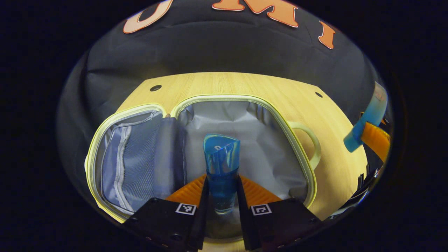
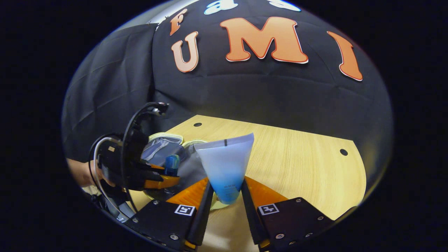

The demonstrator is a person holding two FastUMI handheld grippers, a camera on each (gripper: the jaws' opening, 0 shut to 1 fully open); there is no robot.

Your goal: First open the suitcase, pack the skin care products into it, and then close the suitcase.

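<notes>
A blue bottle (image 1: 222,168) is clamped by the left gripper (image 1: 222,190) above the open suitcase (image 1: 245,140), while a tube (image 2: 225,164) is clamped by the right gripper (image 2: 226,196).

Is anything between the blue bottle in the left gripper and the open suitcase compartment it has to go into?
Nothing visible. The left gripper holds the blue bottle directly over the open suitcase, whose grey lining is bare beneath it. The tube in the right gripper sits off to the side.
</notes>
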